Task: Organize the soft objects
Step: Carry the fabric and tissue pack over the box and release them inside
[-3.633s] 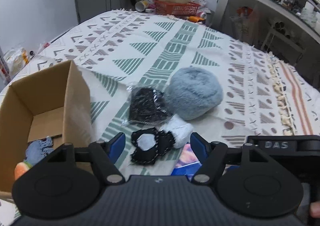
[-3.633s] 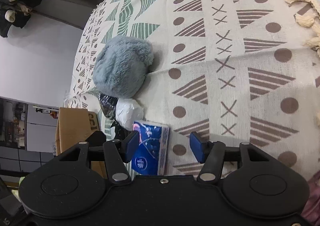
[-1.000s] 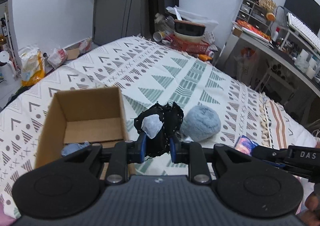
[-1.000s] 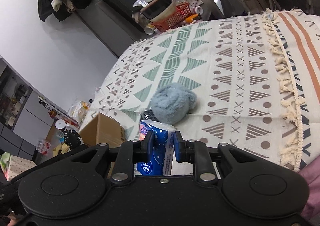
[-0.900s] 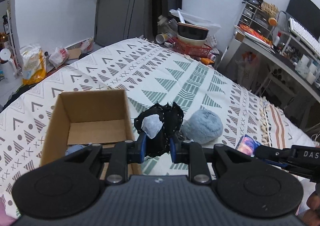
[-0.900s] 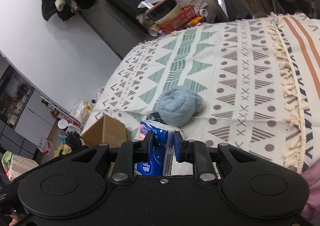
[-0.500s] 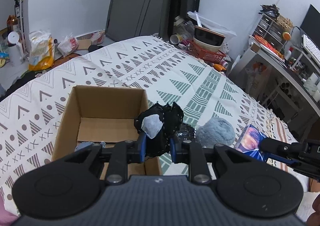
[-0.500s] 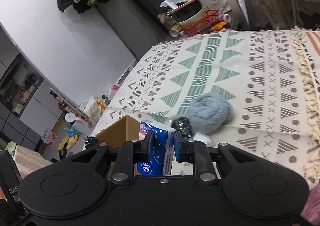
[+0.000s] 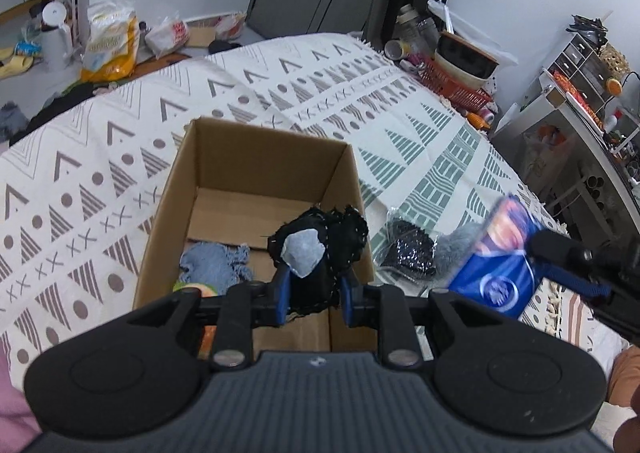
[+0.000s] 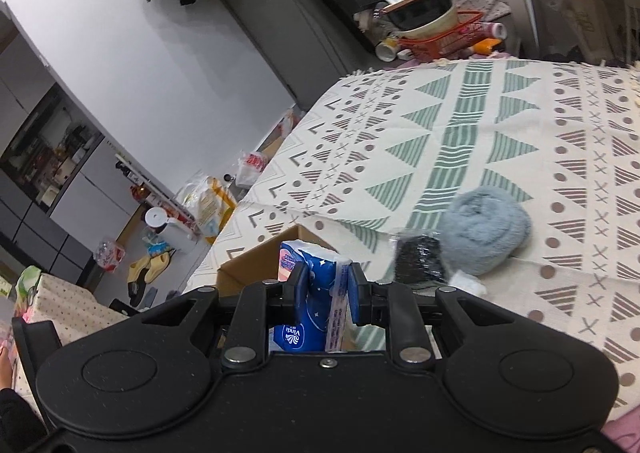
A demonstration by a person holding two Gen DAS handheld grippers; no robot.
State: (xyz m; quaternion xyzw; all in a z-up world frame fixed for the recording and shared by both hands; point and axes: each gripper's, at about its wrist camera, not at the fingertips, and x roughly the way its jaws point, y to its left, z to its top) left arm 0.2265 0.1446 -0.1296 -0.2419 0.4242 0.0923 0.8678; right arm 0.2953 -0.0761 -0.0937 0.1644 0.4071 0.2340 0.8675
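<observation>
On a patterned bed [image 9: 420, 141], both grippers have swung from the pile toward the box [image 9: 256, 189]. The left gripper [image 9: 314, 291] pinches a black pouch [image 9: 320, 249] above the opening; the right gripper [image 10: 326, 287] clamps a tissue pack [image 10: 310, 293] beside it, so both drops look near. The box contents are half hidden.

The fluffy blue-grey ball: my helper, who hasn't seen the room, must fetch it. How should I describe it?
On the patterned bedspread, look beside the cardboard box. The fluffy blue-grey ball lies just past a crinkly bag of black material; it alone is round, pale and furry.
</observation>
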